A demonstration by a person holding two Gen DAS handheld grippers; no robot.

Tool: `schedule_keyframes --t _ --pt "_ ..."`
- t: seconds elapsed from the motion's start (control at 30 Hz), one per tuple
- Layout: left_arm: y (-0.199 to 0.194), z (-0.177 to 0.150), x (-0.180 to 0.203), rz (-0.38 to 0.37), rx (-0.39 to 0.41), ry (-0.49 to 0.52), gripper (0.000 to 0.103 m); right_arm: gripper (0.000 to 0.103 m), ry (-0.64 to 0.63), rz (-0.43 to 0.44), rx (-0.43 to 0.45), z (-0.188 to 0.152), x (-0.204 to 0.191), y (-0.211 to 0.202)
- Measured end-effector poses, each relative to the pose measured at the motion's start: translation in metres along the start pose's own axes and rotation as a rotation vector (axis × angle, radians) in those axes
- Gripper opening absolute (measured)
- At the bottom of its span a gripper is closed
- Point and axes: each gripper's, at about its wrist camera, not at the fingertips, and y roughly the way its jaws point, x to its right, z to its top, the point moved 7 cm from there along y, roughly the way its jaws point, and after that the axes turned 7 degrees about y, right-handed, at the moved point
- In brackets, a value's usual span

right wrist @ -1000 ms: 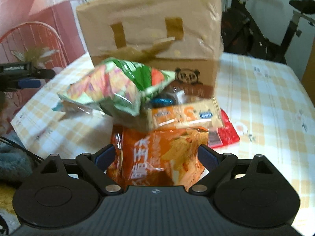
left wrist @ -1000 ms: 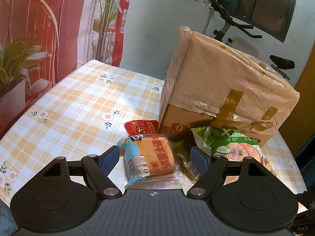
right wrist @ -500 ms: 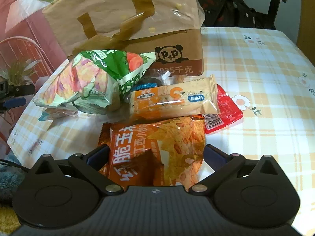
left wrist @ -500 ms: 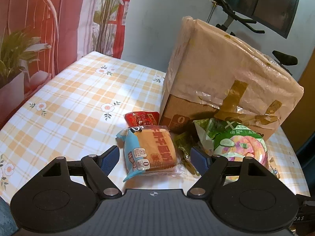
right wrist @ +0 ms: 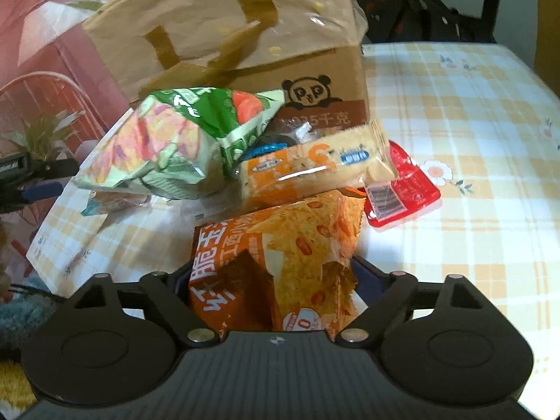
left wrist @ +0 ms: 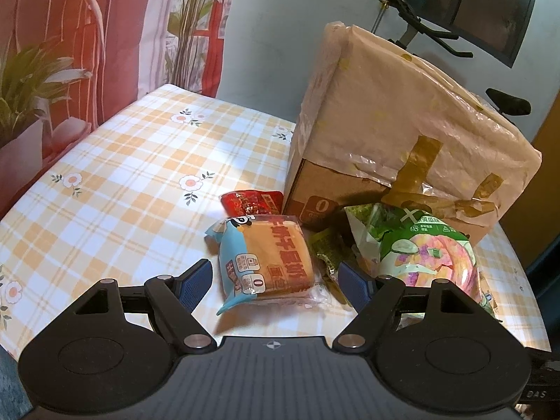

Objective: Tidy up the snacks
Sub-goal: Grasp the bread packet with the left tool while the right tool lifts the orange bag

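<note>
My left gripper (left wrist: 274,281) is open over a blue and orange cake packet (left wrist: 266,259), whose near end lies between the blue pads without touching them. Behind it lie a red packet (left wrist: 252,201), a small green packet (left wrist: 327,248) and a green chip bag (left wrist: 420,248). My right gripper (right wrist: 271,280) is closing, and its pads press the sides of an orange snack bag (right wrist: 280,255), which bulges up between them. Beyond that bag lie a biscuit bar (right wrist: 315,164), the green chip bag (right wrist: 182,140) and the red packet (right wrist: 406,192).
A large taped cardboard box (left wrist: 385,122) stands on the checked tablecloth (left wrist: 122,182) right behind the snacks. A plant and a red chair are off the table's left side. An exercise bike (right wrist: 420,10) stands beyond the far edge.
The right jaws have come in on the orange bag, which now stands crumpled and higher between them. The right view has rolled a little. The left gripper has stayed put.
</note>
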Motion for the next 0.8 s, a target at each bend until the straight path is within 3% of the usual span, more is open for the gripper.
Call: schedule_keyframes --t 0.33,0.63,0.8 --pt "0.002 -0.003 0.0 -0.012 -0.009 -0.007 0.081 0.085 -0.072 -0.02 0.106 0.017 -0.009 -0.039" --pt "0.01 -0.001 -0.015 0.027 -0.025 -0.044 0.081 0.085 -0.181 -0.176 0.145 0.032 -0.003 -0.045" --pt "0.036 0.006 -0.019 0.028 -0.06 -0.053 0.081 0.085 -0.165 -0.204 0.179 0.04 0.007 -0.052"
